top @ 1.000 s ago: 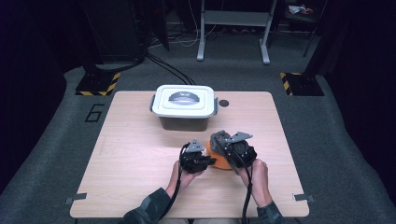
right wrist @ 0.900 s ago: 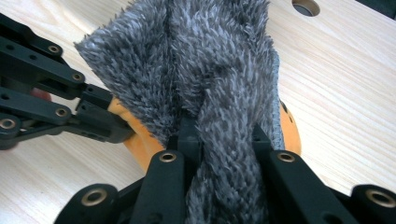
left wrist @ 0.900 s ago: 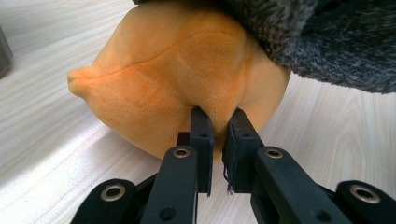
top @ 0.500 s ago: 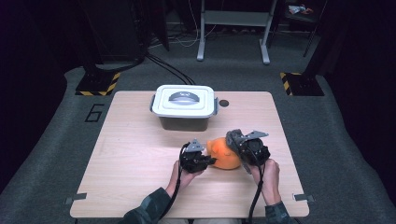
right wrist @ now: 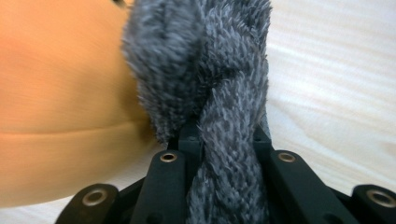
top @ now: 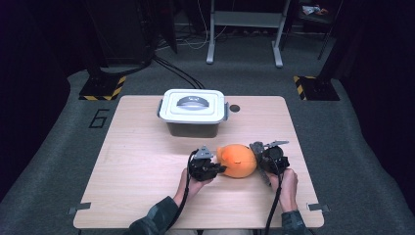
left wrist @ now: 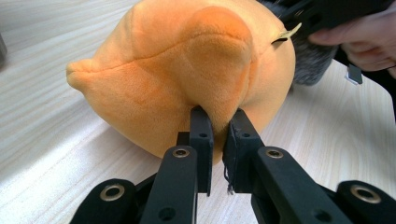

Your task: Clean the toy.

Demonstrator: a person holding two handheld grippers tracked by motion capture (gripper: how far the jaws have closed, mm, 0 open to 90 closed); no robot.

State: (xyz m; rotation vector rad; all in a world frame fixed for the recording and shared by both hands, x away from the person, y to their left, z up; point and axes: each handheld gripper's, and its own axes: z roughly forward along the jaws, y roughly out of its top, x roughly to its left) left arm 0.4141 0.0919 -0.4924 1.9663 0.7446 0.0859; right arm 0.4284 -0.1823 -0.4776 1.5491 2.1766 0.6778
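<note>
An orange plush toy lies on the wooden table between both grippers. It has a grey furry part at its right end. My left gripper pinches a fold of the orange plush on its left side, jaws nearly closed on the fabric. My right gripper is shut on the grey fur, which bulges up between its jaws. A person's hand holds each gripper from the table's near edge.
A white lidded plastic box with a grey handle stands at the table's back centre. A small dark round mark sits right of it. Dark floor with cables and stands surrounds the table.
The right gripper has moved rightward with the grey fur, uncovering and stretching out the orange plush between the two grippers. The left gripper has stayed put.
</note>
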